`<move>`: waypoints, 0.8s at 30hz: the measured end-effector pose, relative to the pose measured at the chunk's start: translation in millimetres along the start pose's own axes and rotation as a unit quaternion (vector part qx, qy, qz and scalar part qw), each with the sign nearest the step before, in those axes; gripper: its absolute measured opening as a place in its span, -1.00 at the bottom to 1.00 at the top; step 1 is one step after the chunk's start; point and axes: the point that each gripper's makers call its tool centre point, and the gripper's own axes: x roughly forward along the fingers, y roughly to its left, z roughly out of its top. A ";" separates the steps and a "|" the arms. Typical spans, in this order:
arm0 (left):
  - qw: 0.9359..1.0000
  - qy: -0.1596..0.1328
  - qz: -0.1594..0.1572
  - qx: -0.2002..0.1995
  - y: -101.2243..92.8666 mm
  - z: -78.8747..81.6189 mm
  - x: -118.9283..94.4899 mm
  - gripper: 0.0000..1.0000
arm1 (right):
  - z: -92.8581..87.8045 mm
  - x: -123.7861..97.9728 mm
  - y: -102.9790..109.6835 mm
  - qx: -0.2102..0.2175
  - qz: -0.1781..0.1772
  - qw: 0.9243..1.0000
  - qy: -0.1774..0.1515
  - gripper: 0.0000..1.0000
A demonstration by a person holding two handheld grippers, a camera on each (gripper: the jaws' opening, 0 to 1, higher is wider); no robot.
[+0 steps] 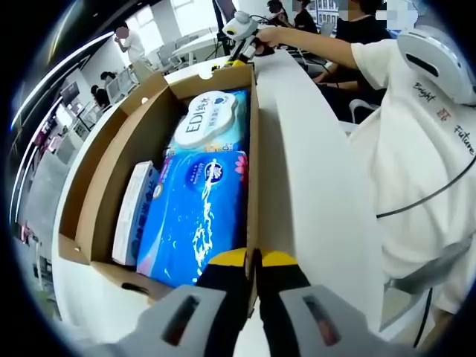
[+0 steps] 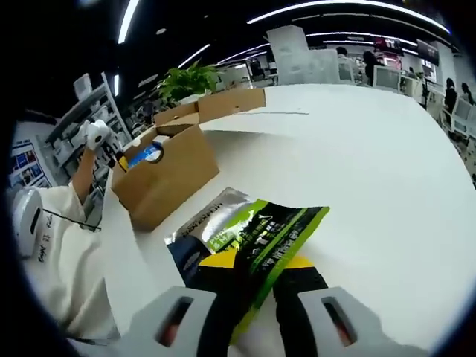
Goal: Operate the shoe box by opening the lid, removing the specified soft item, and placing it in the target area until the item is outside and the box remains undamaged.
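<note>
The open cardboard shoe box (image 1: 111, 163) sits on the white table, its lid flap folded out to the left. Inside lie a big blue soft pack (image 1: 197, 216), a light blue wipes pack (image 1: 208, 123) and a slim white-and-blue carton (image 1: 134, 212). My left gripper (image 1: 253, 259) is shut on the box's right wall at the near corner. In the right gripper view the box (image 2: 160, 178) stands further off to the left. There my right gripper (image 2: 253, 264) is shut on a green-and-silver soft packet (image 2: 260, 223), low over the table. It also appears past the box's far end (image 1: 232, 61).
The white table (image 2: 357, 163) stretches wide to the right of the packet. A person in a white shirt (image 1: 416, 149) stands along the table's right side. A potted plant (image 2: 190, 78), desks and other people are in the background.
</note>
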 end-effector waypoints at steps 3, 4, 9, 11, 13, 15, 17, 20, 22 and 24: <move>1.000 -0.001 0.000 0.000 0.2 0.4 -0.1 -0.94 | -1.2 -2.3 -6.5 0.007 -0.025 1.000 0.001 -0.58; 1.000 -0.001 -0.001 -0.001 0.4 0.4 -0.1 -0.94 | -2.5 -3.1 -7.2 -0.001 -0.030 1.000 0.005 -0.56; 1.000 0.000 -0.001 -0.001 0.8 0.4 0.0 -0.94 | -3.3 -1.7 -10.6 -0.033 -0.049 0.998 0.003 -0.48; 1.000 0.000 0.001 0.000 0.7 0.4 0.1 -0.94 | -6.9 0.1 -11.3 -0.043 -0.047 0.998 0.008 -0.48; 1.000 -0.001 0.003 0.002 0.8 0.3 0.0 -0.94 | -7.1 0.9 -12.8 -0.039 -0.047 0.998 0.007 -0.47; 1.000 -0.001 0.003 0.002 1.0 0.3 0.0 -0.94 | -6.0 0.7 -13.8 -0.036 -0.052 0.998 0.003 -0.47; 1.000 -0.001 0.002 0.001 1.1 0.3 0.0 -0.94 | -5.6 1.0 -12.9 -0.047 -0.057 0.997 0.000 -0.47; 1.000 -0.001 0.001 0.001 1.2 0.4 0.1 -0.94 | -5.1 1.2 -12.7 -0.054 -0.059 0.997 -0.002 -0.48; 1.000 -0.001 0.002 0.002 1.1 0.4 0.2 -0.94 | -4.7 1.2 -12.5 -0.054 -0.064 0.996 -0.002 -0.49; 1.000 -0.002 0.002 0.002 1.2 0.5 0.1 -0.94 | -4.6 1.0 -11.4 -0.063 -0.070 0.996 -0.001 -0.49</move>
